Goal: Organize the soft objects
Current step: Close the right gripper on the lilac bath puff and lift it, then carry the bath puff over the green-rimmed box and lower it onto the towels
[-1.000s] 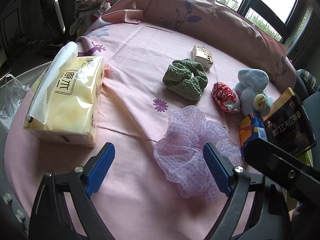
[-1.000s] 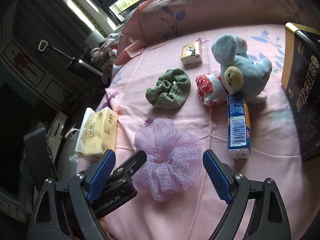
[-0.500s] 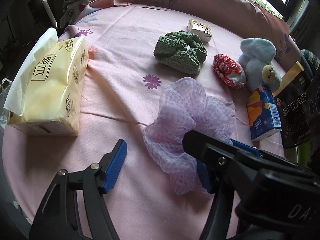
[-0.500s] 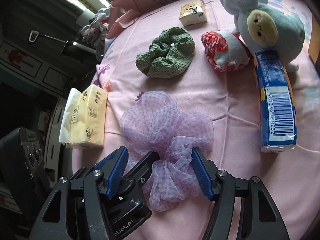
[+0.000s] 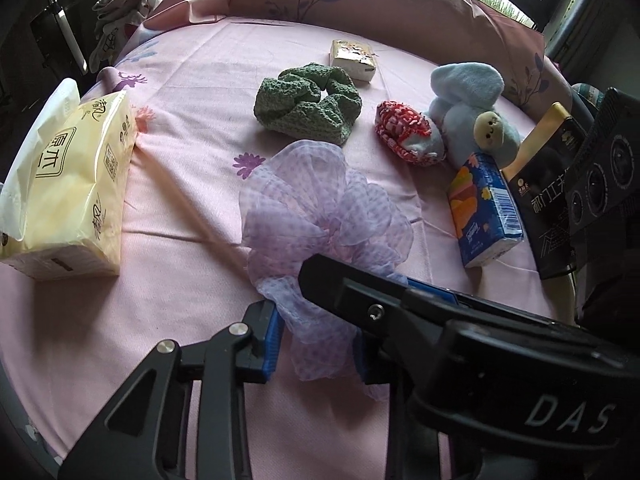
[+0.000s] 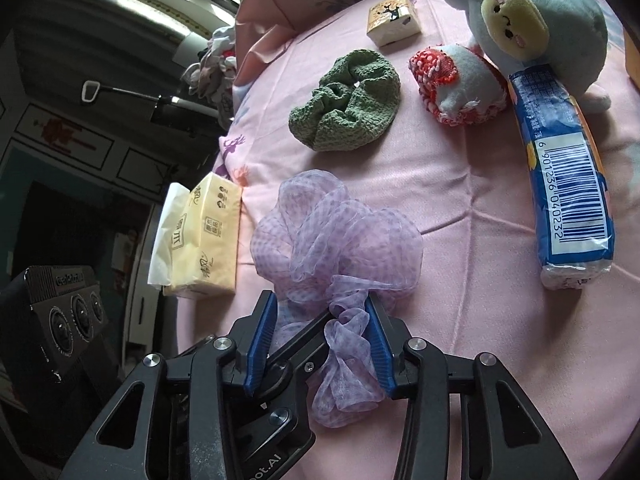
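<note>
A sheer purple scrunchie lies on the pink cloth in front of both grippers. My left gripper is shut on its near edge; the right gripper's body crosses over and hides the right pad. My right gripper has its jaws closing on the same bunch of fabric, its blue pads pressing it, with a black finger of the left gripper also between them. Beyond lie a green knitted scrunchie, a red-and-white plush and a pale blue plush toy.
A yellow tissue pack sits at the left. On the right are a blue tissue pack and a black tea box. A small box stands further back. Pink cushions rim the far side.
Both grippers have come down and forward to the purple scrunchie. Their jaws went from wide open to closed around its near edge, which is now bunched up.
</note>
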The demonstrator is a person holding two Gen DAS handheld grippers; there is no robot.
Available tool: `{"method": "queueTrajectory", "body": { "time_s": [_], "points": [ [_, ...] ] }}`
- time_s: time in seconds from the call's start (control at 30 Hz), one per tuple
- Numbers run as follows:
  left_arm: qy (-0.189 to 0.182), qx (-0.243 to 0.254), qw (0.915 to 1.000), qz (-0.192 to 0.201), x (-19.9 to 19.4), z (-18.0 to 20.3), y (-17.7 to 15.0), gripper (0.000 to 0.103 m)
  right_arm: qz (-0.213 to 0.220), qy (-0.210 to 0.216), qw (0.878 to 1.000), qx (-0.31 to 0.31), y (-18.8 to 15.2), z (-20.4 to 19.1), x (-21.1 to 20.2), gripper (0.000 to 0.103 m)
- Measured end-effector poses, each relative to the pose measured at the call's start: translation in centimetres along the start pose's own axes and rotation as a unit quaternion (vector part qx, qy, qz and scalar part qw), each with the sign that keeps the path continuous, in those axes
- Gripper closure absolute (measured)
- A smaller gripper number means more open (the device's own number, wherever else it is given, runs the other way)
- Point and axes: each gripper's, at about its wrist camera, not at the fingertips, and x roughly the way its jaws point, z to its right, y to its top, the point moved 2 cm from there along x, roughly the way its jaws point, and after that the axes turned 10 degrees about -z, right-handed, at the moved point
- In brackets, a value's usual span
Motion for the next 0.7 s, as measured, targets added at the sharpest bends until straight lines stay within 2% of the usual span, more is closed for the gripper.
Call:
{"method": "queueTrajectory", "body": {
  "time_s": [0.1,0.37,0.53,0.7],
  "points": [
    [-0.006,0.008,0.9996,0.028,-1.2,0.4,0.0,0.081,0.015,0.007,1.000,-0.013,-0.1,-0.9,-0.9,0.056],
    [-0.027,0.024,0.9930,0.113,-4.5,1.8,-0.2,0.081,0.084,-0.012,0.995,-0.060,-0.7,-3.2,-4.5,0.056],
    [-0.037,0.029,0.9849,0.167,-6.2,2.7,-0.6,0.081,0.133,-0.017,0.987,-0.084,-1.4,-4.3,-6.6,0.056],
    [-0.035,0.043,0.9718,0.229,-8.2,3.5,-1.1,0.081,0.165,-0.010,0.981,-0.103,-2.1,-5.2,-8.4,0.056]
  ]
}}
